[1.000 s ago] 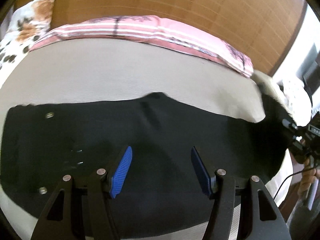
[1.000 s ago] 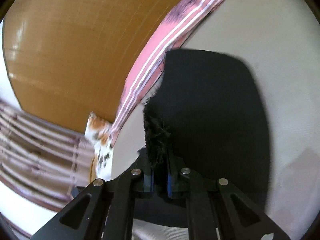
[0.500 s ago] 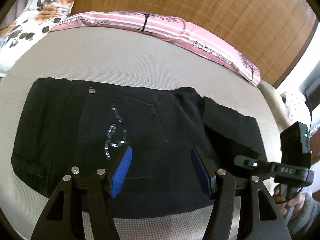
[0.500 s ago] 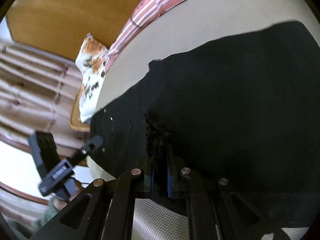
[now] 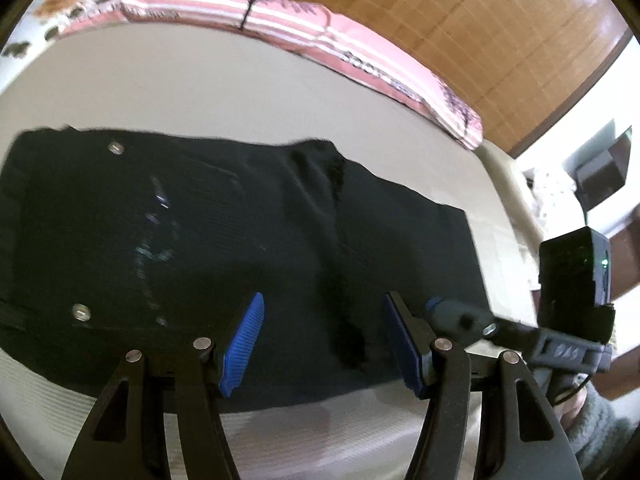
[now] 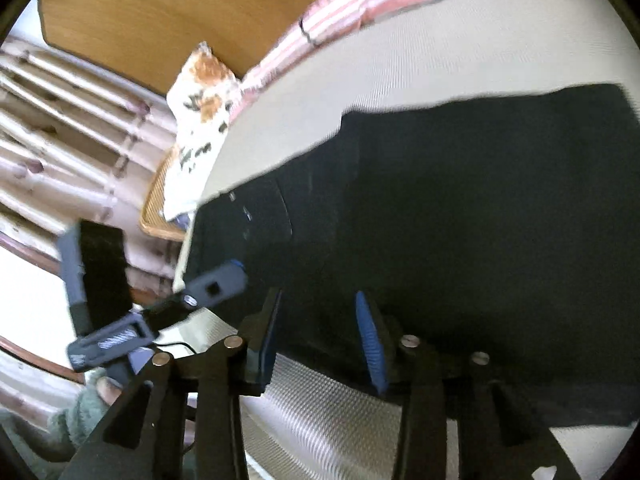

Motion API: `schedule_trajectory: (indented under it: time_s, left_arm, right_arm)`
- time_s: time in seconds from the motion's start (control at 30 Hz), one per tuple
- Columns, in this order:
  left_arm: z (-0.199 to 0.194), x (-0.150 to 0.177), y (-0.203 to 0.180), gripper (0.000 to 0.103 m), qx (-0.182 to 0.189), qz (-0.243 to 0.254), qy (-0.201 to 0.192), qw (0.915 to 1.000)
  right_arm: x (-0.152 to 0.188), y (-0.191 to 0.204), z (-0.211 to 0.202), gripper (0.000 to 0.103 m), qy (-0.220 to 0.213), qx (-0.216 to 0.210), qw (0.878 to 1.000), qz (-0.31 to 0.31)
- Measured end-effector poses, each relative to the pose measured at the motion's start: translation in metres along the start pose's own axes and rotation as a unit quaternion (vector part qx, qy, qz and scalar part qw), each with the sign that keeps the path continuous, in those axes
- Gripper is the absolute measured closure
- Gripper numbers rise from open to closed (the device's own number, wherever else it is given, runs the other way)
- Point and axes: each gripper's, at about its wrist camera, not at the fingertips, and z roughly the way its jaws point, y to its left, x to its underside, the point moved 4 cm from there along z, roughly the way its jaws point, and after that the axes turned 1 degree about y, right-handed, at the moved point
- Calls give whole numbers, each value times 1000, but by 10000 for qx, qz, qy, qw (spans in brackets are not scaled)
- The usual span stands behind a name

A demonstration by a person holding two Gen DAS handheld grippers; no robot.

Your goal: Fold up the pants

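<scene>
Black pants (image 5: 200, 240) lie flat and folded on the beige mattress (image 5: 200, 92), waistband to the left, with rivets and a sequin pocket design showing. My left gripper (image 5: 324, 340) is open and empty just above the pants' near edge. The right gripper's body (image 5: 460, 316) shows at the right of the left wrist view. In the right wrist view the pants (image 6: 460, 220) fill the middle. My right gripper (image 6: 316, 336) is open and empty over their near edge. The left gripper (image 6: 216, 284) shows at the left there.
A pink striped pillow (image 5: 320, 40) lies along the far side of the mattress against a wooden headboard (image 5: 460, 20). A floral pillow (image 6: 204, 92) sits at the bed's corner over a wicker basket (image 6: 160, 216). Striped curtains (image 6: 60, 120) hang beyond.
My right gripper was shut on the pants' frayed hem and carried it across over the waist end; it has now opened and let go. The left gripper stayed open.
</scene>
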Motion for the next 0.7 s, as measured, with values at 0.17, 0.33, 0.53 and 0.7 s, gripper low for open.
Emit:
schedule_trajectory:
  time_s: [0.17, 0.33, 0.53, 0.7]
  left_arm:
    - [23, 3, -6, 41, 536, -338, 575, 9963]
    - [42, 7, -3, 41, 870, -743, 1032, 9881]
    - [52, 13, -2, 42, 945, -925, 1262, 9831]
    - [61, 16, -11, 42, 1051, -923, 1395, 9803]
  right_arm:
    - [3, -30, -47, 56, -545, 81, 9969, 565]
    - [12, -56, -70, 56, -821, 126, 9918, 971]
    - [14, -69, -72, 56, -872, 116, 9891, 1176]
    - [15, -76, -70, 56, -854, 116, 9879, 1287]
